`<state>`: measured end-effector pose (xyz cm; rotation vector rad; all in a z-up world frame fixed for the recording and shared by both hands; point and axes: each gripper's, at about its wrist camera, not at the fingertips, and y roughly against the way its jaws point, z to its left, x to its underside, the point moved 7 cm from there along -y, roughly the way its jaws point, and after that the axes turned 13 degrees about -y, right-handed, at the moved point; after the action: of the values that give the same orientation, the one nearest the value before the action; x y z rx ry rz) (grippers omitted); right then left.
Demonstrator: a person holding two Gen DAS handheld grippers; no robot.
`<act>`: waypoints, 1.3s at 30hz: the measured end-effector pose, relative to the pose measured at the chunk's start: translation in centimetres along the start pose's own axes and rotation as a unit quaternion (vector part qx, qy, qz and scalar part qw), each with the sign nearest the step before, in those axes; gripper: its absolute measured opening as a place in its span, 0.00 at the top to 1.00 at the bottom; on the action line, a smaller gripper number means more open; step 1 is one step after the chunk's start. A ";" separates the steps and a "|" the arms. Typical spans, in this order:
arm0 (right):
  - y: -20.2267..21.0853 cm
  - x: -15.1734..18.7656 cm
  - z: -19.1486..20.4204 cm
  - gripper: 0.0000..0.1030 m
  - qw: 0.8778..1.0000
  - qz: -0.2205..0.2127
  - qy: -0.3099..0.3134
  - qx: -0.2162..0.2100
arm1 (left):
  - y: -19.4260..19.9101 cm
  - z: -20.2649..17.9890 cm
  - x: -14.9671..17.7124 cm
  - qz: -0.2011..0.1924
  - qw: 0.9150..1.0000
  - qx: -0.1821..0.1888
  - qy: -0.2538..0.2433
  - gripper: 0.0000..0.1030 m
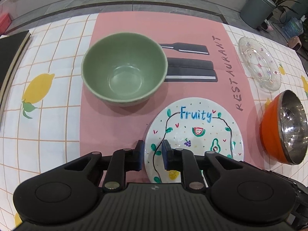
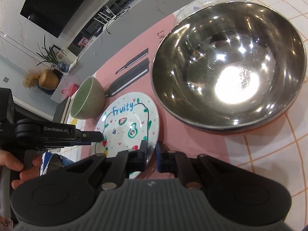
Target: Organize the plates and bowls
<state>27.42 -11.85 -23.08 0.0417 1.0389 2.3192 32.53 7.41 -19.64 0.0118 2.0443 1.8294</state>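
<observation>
My left gripper [image 1: 153, 155] has its two blue pads close together on the rim of the painted plate [image 1: 194, 132]. One pad sits outside the rim and one sits on top of the plate, so I am pinching its left edge.

My right gripper [image 2: 151, 155] is on the other side of the same plate [image 2: 127, 127]. Its jaws look nearly closed on the plate's right rim, with one pad over the plate and one just past the edge. I can also see my left gripper [image 2: 92, 136] there, reaching in from the left to the plate's near edge, with my hand [image 2: 21, 170] behind it.

The plate is white. It says "Fruity" in blue and has a watermelon, an avocado, grapes and green leaves drawn on it. It lies on a pink mat [image 1: 123, 119] with the word "RESTAURANT" on it.

Just behind the plate, on the same mat, a green bowl [image 1: 124, 69] stands upright. To the right is a shiny metal bowl [image 1: 284, 127] with an orange outside. Farther back on the right lies a clear glass plate [image 1: 259, 63] with little flowers. All this sits on a white tablecloth [image 1: 48, 104] with orange lines and yellow lemons.
</observation>
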 end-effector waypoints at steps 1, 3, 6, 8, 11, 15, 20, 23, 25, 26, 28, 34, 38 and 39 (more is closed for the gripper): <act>0.1 0.0 0.0 0.93 1.000 0.001 -0.002 -0.001 | 0.2 -0.1 0.0 -0.001 1.000 0.000 -0.002 0.80; 0.3 0.1 0.0 0.93 1.000 0.000 -0.001 -0.001 | 0.6 -0.2 -0.1 -0.002 1.000 -0.001 -0.006 0.80; 0.9 0.2 0.2 0.93 1.000 -0.003 0.002 -0.002 | 1.6 -0.7 0.0 -0.009 1.000 -0.004 -0.013 0.80; 1.4 0.2 0.3 0.93 1.000 -0.004 0.002 -0.003 | 2.3 -1.0 0.2 -0.014 1.000 -0.004 -0.012 0.80; 2.4 0.4 0.5 0.93 1.000 -0.007 0.006 -0.006 | 3.5 -1.3 0.5 -0.023 1.000 -0.005 -0.014 0.81; 3.9 0.7 0.9 0.93 1.000 -0.012 0.009 -0.012 | 5.2 -1.7 1.2 -0.037 0.999 -0.004 -0.011 0.82; 6.3 1.4 1.1 0.93 0.999 -0.024 0.019 -0.013 | 7.5 -3.1 2.0 -0.061 0.998 -0.003 -0.010 0.82; 8.2 1.5 1.1 0.93 0.999 -0.031 0.022 -0.015 | 9.0 -4.2 2.8 -0.073 0.997 0.001 -0.010 0.82; 9.4 1.7 1.0 0.93 0.999 -0.035 0.025 -0.017 | 9.9 -4.9 3.4 -0.078 0.997 0.000 -0.007 0.82; 9.9 1.9 1.0 0.93 0.999 -0.035 0.027 -0.018 | 10.3 -5.2 3.8 -0.080 0.997 -0.003 -0.005 0.82; 10.9 2.4 1.2 0.93 0.999 -0.037 0.034 -0.019 | 11.2 -5.6 4.7 -0.085 0.996 -0.007 0.003 0.82; 13.4 4.9 1.6 0.93 0.998 -0.029 0.056 -0.020 | 13.5 -6.8 8.6 -0.100 0.995 -0.015 0.027 0.82; 14.5 6.9 1.5 0.93 0.998 -0.015 0.064 -0.020 | 14.1 -6.7 12.0 -0.101 0.993 -0.012 0.053 0.82; 14.6 7.4 1.6 0.93 0.997 -0.011 0.068 -0.019 | 14.1 -6.6 12.9 -0.100 0.993 -0.011 0.062 0.82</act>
<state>14.35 -14.47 -13.39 -0.1451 1.0548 2.3484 15.14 6.63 -9.33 -0.3090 2.0254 1.7653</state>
